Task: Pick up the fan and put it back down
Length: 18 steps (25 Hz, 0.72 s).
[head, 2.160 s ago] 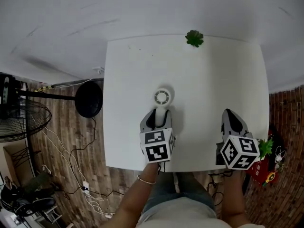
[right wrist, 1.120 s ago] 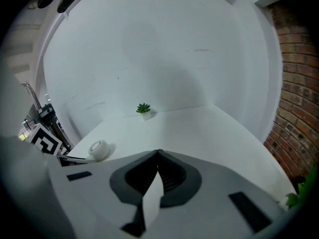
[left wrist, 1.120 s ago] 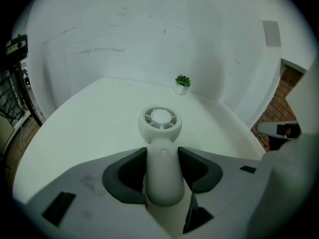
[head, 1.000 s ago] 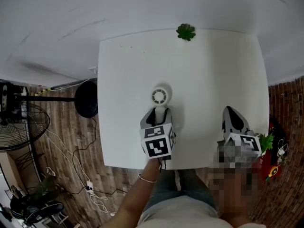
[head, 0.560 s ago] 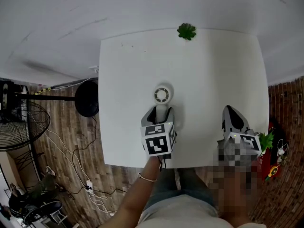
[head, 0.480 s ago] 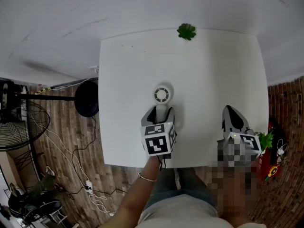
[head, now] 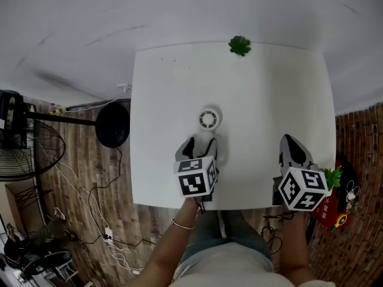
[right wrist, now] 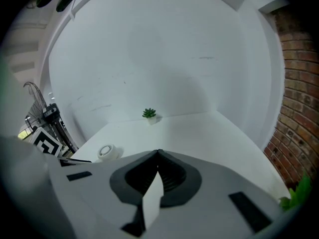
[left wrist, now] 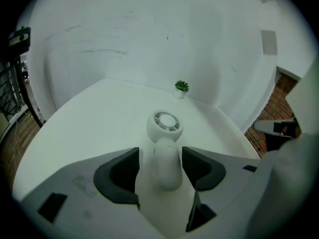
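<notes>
The small white fan (head: pixel 208 119) stands upright on the white table (head: pixel 269 94), its round grille head just past my left gripper (head: pixel 199 144). In the left gripper view the fan (left wrist: pixel 165 126) has its handle between the two dark pads (left wrist: pixel 119 176), with a gap showing on each side. The left gripper (left wrist: pixel 160 159) is open, and its jaws have just been opening around the handle. My right gripper (head: pixel 290 146) rests near the table's front right edge. It is shut (right wrist: pixel 158 154) with nothing in it. The fan (right wrist: pixel 105 152) shows far to its left.
A small green potted plant (head: pixel 240 45) sits at the table's far edge. A floor fan's black round base (head: pixel 112 124) and loose cables lie on the wooden floor to the left. A red toy (head: pixel 335 215) and brick wall are at the right.
The left gripper's jaws have spread off the fan's handle, and the fan now stands free on the table. The right gripper has stayed where it was.
</notes>
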Available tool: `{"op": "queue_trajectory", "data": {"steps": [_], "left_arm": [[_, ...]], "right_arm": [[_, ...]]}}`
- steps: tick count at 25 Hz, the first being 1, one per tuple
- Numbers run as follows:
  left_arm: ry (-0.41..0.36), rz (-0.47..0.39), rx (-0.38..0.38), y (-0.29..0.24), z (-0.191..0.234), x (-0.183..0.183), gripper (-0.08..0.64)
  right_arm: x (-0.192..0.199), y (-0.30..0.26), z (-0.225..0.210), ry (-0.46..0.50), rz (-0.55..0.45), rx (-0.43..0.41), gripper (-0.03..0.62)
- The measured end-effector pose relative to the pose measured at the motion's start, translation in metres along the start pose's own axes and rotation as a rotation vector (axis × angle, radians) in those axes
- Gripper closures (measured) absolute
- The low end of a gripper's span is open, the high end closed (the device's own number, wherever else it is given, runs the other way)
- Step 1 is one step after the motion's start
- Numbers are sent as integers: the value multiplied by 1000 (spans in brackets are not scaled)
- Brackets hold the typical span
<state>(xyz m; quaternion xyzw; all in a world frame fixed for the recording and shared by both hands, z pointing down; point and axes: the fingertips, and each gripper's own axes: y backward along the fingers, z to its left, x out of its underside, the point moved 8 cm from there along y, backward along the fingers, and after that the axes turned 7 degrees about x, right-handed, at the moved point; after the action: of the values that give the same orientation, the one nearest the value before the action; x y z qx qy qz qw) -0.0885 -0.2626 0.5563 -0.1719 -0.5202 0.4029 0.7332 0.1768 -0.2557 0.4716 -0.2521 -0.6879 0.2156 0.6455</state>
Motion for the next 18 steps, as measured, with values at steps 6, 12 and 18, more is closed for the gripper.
{"op": "queue_trajectory", "data": {"steps": [6, 12, 18], "left_arm": [[44, -60, 17, 29, 1, -11, 313], [59, -186, -18, 70, 3, -38, 313], [-17, -301, -62, 120, -2, -79, 314]], "right_arm": [[-12, 13, 7, 20, -40, -30, 591], [-36, 29, 18, 34, -114, -68, 591], [-77, 55, 22, 42, -247, -98, 591]]}}
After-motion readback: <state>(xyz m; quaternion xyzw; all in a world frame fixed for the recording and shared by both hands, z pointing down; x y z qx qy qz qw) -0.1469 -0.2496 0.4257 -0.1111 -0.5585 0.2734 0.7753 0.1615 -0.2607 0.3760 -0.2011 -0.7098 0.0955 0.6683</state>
